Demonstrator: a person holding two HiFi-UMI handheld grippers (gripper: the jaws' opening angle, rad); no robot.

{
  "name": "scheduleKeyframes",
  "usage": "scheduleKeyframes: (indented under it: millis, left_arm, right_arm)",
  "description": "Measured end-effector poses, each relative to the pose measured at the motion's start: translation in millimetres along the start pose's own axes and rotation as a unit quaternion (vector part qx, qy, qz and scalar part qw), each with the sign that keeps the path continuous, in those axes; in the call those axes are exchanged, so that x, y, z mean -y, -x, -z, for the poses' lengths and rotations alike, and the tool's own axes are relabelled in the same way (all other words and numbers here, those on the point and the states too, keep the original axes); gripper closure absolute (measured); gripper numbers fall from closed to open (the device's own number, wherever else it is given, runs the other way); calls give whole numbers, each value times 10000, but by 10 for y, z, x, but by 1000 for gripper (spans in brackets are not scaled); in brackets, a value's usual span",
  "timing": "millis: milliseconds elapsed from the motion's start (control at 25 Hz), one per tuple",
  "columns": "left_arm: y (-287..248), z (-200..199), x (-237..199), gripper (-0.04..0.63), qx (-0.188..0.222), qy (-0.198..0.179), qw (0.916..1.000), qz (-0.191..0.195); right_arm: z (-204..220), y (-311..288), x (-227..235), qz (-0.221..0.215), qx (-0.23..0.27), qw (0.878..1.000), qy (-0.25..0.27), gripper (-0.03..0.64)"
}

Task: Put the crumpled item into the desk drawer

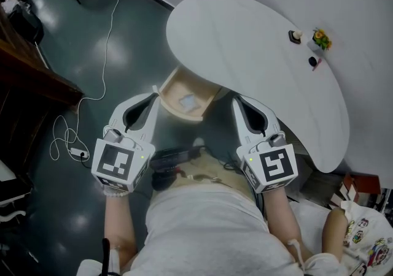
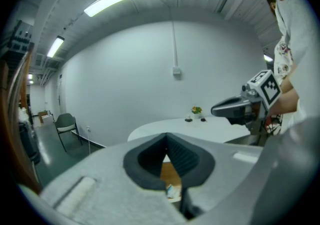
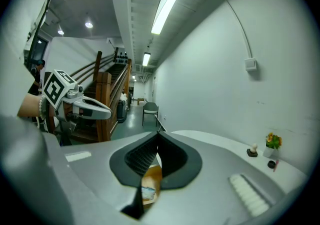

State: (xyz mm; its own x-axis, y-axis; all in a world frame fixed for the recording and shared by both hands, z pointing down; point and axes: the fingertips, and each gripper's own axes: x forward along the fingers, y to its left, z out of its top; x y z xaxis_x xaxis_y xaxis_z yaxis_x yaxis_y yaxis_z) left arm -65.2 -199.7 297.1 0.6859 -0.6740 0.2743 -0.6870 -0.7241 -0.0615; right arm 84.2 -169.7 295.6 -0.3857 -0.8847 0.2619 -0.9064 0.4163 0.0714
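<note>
One crumpled item point(image 1: 188, 102) is seen lying inside the single open drawer point(image 1: 167, 88) under the white counter point(image 1: 245, 42). The left tongs point(image 1: 155, 94) and right tongs point(image 1: 236, 99) are held near the drawer. Both are clenched on nothing, and each carries a black-and-white square marker. Three small objects point(image 1: 295, 36) are set on the counter.
</note>
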Motion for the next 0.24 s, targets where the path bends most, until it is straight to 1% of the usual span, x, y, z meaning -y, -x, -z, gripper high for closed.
scheduleKeyframes:
  millis: [240]
  left_arm:
    - [-21,-7,24,598,-12,-9,10000,14]
  right_arm:
    - [2,17,41,26,5,10000,-5,612]
